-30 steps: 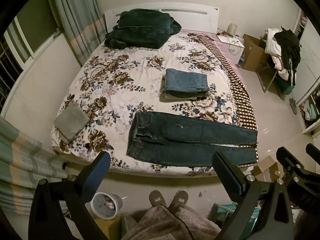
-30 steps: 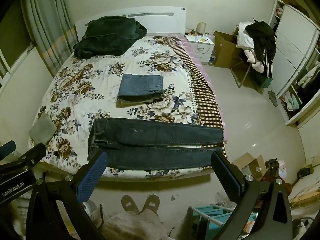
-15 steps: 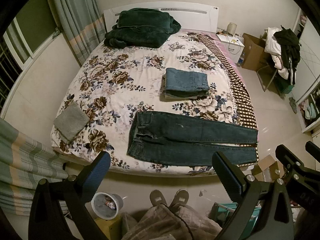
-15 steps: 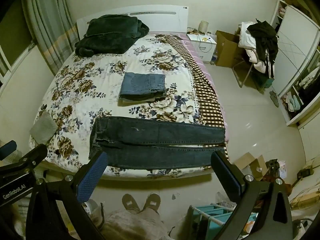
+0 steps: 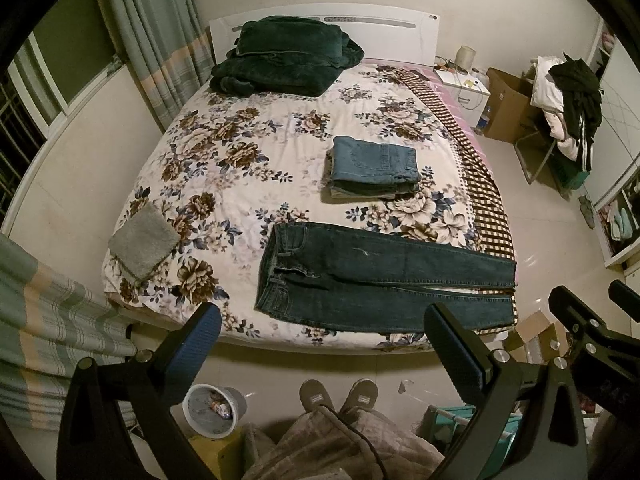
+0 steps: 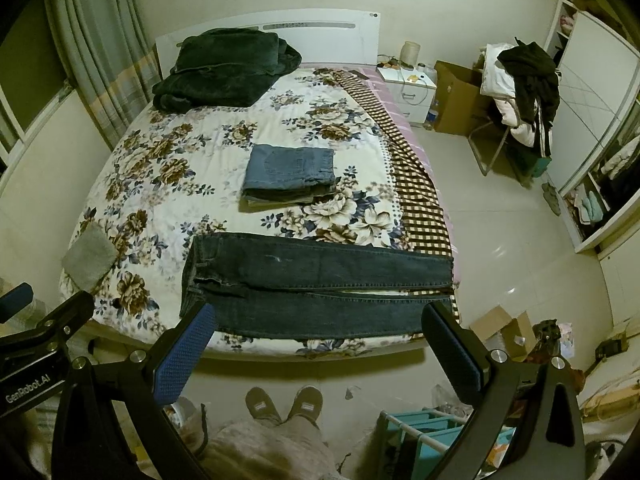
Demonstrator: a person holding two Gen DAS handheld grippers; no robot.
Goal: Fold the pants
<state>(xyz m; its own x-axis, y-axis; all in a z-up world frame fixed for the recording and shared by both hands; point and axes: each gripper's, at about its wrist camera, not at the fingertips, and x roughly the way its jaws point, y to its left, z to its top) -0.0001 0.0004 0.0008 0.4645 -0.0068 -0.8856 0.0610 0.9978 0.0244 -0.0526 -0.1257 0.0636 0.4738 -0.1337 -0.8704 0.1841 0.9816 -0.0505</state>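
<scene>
The left gripper had its fingers spread wide, holding nothing and touching nothing, raised above the near edge of the bed. The right gripper was equally wide and empty. Between both finger pairs, at about twelve o'clock, the dark jeans lay flat along the near edge of the bed, waistband at nine o'clock, legs toward three. Farther up, a folded stack of jeans sat. A grey cloth, possibly a towel, lay at ten o'clock.
</scene>
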